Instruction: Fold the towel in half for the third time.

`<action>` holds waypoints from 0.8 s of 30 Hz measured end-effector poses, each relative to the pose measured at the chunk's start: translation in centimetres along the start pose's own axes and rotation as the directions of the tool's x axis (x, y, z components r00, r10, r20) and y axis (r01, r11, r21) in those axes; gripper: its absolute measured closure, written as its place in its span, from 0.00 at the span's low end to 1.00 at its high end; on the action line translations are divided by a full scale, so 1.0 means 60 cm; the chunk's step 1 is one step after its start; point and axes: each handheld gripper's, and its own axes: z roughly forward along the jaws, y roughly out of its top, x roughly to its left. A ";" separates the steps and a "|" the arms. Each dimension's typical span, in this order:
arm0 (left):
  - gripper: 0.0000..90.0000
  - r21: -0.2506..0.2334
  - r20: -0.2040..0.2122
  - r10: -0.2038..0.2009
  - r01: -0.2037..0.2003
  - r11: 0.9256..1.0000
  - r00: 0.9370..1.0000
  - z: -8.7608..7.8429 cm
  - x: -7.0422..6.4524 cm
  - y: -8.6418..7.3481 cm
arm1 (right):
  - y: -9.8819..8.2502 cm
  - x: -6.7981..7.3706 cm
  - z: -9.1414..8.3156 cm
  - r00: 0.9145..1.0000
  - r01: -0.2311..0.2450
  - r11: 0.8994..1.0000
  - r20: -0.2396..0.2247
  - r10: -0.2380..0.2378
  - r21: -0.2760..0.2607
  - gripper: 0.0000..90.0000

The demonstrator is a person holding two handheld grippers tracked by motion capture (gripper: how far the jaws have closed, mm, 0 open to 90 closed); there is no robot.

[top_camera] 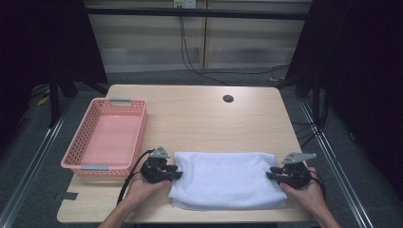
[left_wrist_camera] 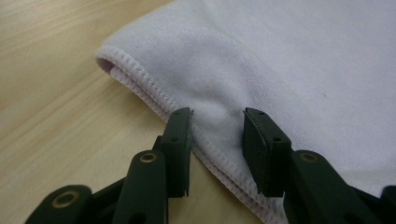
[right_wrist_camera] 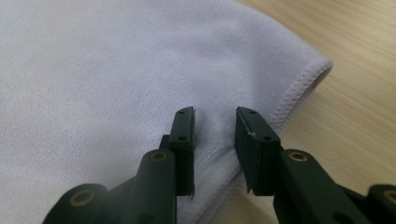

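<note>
A pink basket [top_camera: 105,138] sits empty at the left of a wooden table [top_camera: 199,114]. Just right of it, near the front edge, lies a folded white towel [top_camera: 223,179]. The left gripper [top_camera: 167,174] meets the towel's left edge, its jaws part open with a small bulge of cloth between them, not yet pinched tight. The right gripper [top_camera: 275,176] meets the right edge the same way, jaws part open astride the hem. This looks like the grasping step. Next, both claws likely need to close fully on the cloth before lifting.
</note>
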 end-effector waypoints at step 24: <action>0.52 -0.101 -0.042 -0.103 0.098 0.990 0.994 -0.006 0.065 0.083 | 0.125 0.247 0.061 0.900 0.148 0.982 -0.395 -0.184 -0.120 0.47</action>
